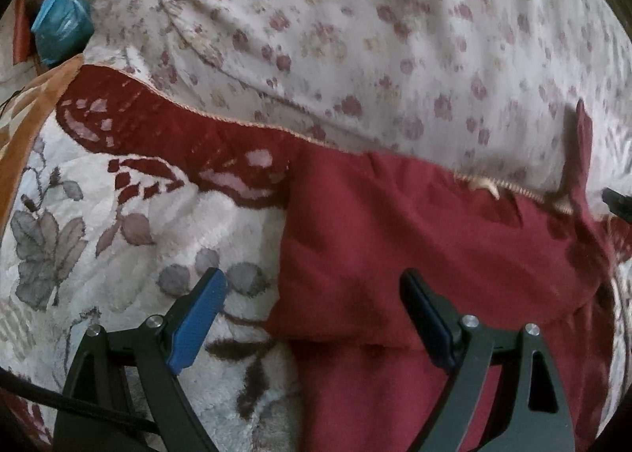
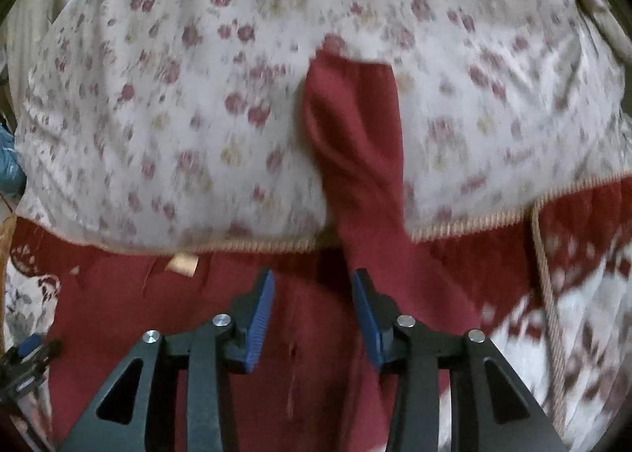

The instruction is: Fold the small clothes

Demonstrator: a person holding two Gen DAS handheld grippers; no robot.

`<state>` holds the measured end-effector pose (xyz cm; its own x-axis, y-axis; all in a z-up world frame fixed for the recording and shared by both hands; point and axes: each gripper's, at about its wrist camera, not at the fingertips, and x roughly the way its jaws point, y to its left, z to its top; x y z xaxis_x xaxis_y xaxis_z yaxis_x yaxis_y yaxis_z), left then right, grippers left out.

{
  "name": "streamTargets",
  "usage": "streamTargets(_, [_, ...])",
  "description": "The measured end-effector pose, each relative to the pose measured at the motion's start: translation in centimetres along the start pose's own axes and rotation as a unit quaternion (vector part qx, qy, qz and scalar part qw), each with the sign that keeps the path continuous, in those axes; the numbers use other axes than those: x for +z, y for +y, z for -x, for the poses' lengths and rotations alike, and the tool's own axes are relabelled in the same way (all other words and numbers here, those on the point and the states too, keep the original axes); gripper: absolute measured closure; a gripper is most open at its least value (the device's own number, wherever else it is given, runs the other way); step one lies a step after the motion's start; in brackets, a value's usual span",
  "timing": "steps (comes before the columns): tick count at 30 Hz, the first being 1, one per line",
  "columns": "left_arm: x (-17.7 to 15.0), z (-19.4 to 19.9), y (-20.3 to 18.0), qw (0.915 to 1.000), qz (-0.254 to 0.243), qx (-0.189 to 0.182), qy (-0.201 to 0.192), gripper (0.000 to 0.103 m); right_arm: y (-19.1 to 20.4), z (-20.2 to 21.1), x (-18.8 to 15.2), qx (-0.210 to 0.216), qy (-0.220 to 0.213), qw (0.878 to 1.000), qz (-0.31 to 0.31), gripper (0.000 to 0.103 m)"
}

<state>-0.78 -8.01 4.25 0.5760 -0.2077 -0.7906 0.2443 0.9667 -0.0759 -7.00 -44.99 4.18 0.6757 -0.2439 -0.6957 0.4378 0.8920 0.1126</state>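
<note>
Maroon garment (image 1: pixel 395 254) unheld; left gripper (image 1: pixel 312 317) fingers wide apart, right gripper (image 2: pixel 312 317) fingers half-open, no writing readable

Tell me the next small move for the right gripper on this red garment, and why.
Probably reach the right gripper forward and pinch the red sleeve lying out over the floral sheet. Its jaws stand apart with nothing pinched, and that sleeve is not yet folded onto the garment's body.

Left tongs (image 1: pixel 312 313) hang wide open, blue pads (image 1: pixel 197 317) clear of the cloth, over the left edge of a dark red garment (image 1: pixel 434 238) lying on a flower-patterned blanket (image 1: pixel 98 238); behind it a rose-print sheet (image 1: pixel 355 37); a blue bag (image 1: pixel 59 25) far left.
</note>
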Motion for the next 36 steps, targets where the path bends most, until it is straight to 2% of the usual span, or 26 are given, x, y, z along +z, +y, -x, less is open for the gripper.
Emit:
streamTargets(7, [0.3, -0.7, 0.3, 0.9999, 0.008, -0.003, 0.009, 0.014, -0.3, -3.6, 5.7, -0.024, -0.031, 0.999, 0.001, 0.058])
streamTargets(14, [0.4, -1.5, 0.3, 0.9999, 0.0, 0.0, 0.017, 0.014, 0.7, -8.6, 8.7, -0.058, -0.02, 0.998, 0.021, 0.059])
streamTargets(16, [0.5, -1.7, 0.4, 0.9998, -0.002, 0.001, 0.018, 0.014, 0.6, -9.2, 9.1, -0.059, -0.015, 0.998, 0.021, 0.067])
streamTargets(17, [0.5, -1.7, 0.4, 0.9998, -0.002, 0.002, 0.018, 0.014, 0.5, -8.9, 9.2, -0.054, -0.012, 0.998, 0.021, 0.091])
streamTargets(18, [0.6, -1.6, 0.5, 0.9999, 0.0, 0.003, 0.016, 0.014, 0.3, -8.6, 9.5, -0.043, -0.009, 0.999, 0.021, 0.096])
streamTargets(22, [0.8, -1.1, 0.7, 0.9999, 0.01, 0.002, 0.009, 0.014, -2.4, -4.0, 9.8, 0.042, -0.024, 0.999, -0.019, 0.096])
streamTargets(27, [1.1, -0.3, 1.2, 0.9997, 0.026, 0.001, -0.004, 0.014, -3.8, 3.8, 9.5, 0.146, -0.055, 0.988, -0.014, 0.095])
streamTargets(31, [1.3, 0.6, 1.7, 0.9992, 0.036, 0.002, -0.017, 0.014, -1.3, 9.7, 8.6, 0.207, -0.068, 0.975, 0.034, 0.095])
streamTargets(35, [1.6, 1.6, 2.6, 0.9983, 0.048, 0.0, -0.033, 0.014, 3.7, 13.6, 6.0, 0.261, -0.033, 0.958, 0.116, 0.096])
streamTargets(36, [1.7, 1.8, 2.9, 0.998, 0.052, -0.001, -0.036, 0.014, 5.7, 14.3, 5.1, 0.279, -0.019, 0.949, 0.145, 0.096])
